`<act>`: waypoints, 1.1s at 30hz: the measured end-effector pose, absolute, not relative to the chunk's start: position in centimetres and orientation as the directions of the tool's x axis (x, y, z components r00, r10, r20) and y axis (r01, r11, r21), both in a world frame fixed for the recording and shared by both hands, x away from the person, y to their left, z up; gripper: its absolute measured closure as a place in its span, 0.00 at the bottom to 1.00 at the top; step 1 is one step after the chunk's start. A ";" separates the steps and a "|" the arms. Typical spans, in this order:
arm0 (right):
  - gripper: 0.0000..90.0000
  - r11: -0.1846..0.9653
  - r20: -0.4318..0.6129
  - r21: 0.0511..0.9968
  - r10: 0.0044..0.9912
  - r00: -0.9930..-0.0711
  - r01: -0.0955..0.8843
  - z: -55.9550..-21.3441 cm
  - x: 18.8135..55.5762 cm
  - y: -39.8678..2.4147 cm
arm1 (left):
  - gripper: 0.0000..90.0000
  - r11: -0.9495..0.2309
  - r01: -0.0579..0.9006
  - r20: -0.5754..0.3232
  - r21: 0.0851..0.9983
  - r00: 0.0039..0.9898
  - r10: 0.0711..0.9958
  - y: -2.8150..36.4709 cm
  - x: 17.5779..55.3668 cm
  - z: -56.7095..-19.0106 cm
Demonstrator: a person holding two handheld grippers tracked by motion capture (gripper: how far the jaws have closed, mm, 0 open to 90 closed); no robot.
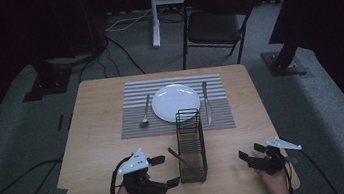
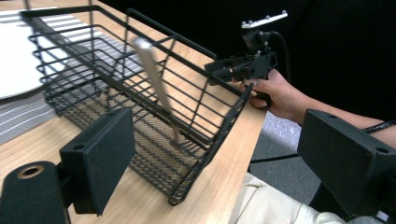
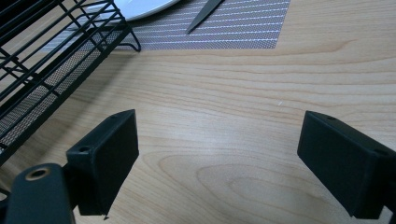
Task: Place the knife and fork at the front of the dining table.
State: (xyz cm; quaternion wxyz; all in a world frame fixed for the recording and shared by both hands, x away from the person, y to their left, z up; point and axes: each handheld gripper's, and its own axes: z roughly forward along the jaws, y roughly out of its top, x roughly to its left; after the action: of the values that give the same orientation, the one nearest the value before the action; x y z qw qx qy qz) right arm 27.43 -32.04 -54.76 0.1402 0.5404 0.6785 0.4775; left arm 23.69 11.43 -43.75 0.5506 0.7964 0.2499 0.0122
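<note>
I'm seeing 1 basket (image 1: 191, 147) w/ 1 utensil (image 2: 156, 84), 1 plate (image 1: 176, 102), spoon (image 1: 145, 113), knife (image 1: 206, 103); my left gripper (image 1: 165, 171) & right gripper (image 1: 251, 155) are both gaping wide, holding nothing.

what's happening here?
A person works two tongs at a table. A spoon, plate and knife lie on a striped mat. One utensil leans in the wire basket. The left tongs sit open beside the basket, holding nothing. The right tongs are open over bare wood, also holding nothing.
</note>
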 end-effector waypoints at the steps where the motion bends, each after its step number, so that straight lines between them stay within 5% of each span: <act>1: 0.13 -0.039 0.326 0.799 0.866 -0.379 0.600 -54.8 27.4 -32.0 | 0.15 -0.273 0.386 -0.252 0.881 0.872 0.419 11.2 23.7 -43.8; 7: 0.14 -0.044 0.334 0.799 0.861 -0.383 0.599 -54.8 27.4 -32.1 | 0.17 -0.245 0.399 -0.255 0.884 0.849 0.462 10.8 24.7 -44.0; 17: 0.16 -0.034 0.331 0.799 0.858 -0.392 0.600 -54.8 27.4 -32.1 | 0.54 -0.194 0.453 -0.309 0.870 0.807 0.503 10.3 26.5 -44.9; 33: 0.17 -0.027 0.328 0.802 0.855 -0.402 0.597 -54.8 27.4 -32.0 | 0.77 -0.225 0.454 -0.276 0.862 0.794 0.542 9.2 25.9 -45.9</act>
State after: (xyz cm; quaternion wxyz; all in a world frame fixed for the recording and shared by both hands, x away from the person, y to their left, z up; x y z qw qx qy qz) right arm 27.37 -32.01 -54.83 0.1339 0.5303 0.6846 0.4819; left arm 25.88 9.19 -45.93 0.5348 0.7815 0.3186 0.0414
